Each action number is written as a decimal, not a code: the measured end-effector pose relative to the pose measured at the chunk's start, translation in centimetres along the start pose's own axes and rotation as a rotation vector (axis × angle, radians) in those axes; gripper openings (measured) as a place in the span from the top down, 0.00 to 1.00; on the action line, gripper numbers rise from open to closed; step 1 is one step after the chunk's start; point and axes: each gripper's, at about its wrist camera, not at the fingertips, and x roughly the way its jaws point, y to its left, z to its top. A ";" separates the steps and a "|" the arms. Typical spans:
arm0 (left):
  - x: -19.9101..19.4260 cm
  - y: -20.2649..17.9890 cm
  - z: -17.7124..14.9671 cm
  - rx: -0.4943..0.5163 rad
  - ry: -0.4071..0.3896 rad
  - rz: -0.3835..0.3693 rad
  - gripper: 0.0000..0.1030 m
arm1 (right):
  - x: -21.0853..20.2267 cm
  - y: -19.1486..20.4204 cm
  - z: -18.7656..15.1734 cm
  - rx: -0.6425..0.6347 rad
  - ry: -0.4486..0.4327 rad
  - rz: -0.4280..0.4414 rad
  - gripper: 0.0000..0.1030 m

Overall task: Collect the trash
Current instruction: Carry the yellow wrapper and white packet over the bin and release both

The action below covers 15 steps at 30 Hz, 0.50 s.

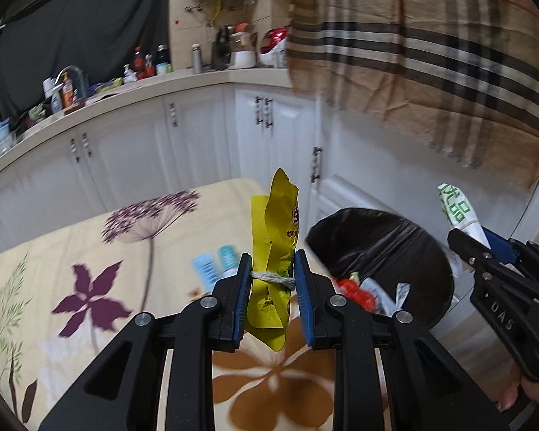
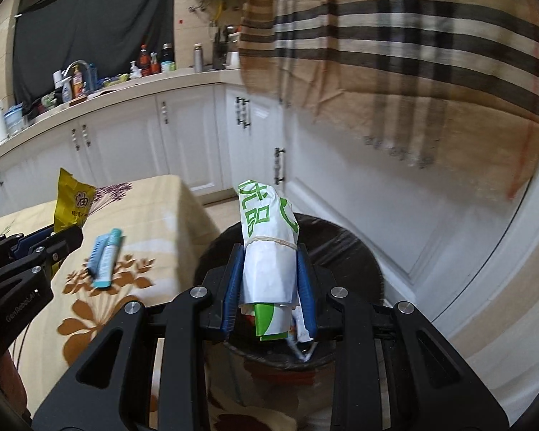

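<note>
Black gripper arms fill the bottom of both views: the left gripper pinches a yellow wrapper at frame centre, its blue pads pressed against the crumpled foil where a bit of twine binds it, and the right gripper clamps a white-and-green paper roll just below its rubber band. Largest of the task's things is the bin, lined with a black bag, standing off the table's corner at centre right and directly under the roll; some rubbish already lies inside. Next comes the floral tablecloth at lower left, where a small blue tube awaits collection. Both held pieces look light, soft and crushable, the foil probably slick, so holding at the tied waist seems wise. The tube looks firmer; I'd take it across its middle.
</note>
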 end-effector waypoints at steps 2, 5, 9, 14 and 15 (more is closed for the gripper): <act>0.6 -0.9 0.4 0.012 -0.002 -0.012 0.76 | 0.4 -0.7 0.1 0.006 -0.001 -0.009 0.73; 1.6 -2.2 0.9 0.032 -0.003 -0.023 0.76 | 1.3 -1.6 0.1 0.014 0.002 -0.022 0.73; 3.1 -3.7 1.5 0.056 0.002 -0.030 0.76 | 2.4 -2.6 0.2 0.026 0.003 -0.039 0.73; 5.2 -5.4 2.2 0.074 0.008 -0.032 0.76 | 3.9 -3.5 0.2 0.041 0.014 -0.055 0.73; 5.4 -5.6 2.3 0.076 0.009 -0.032 0.76 | 4.2 -3.7 0.2 0.044 0.016 -0.057 0.73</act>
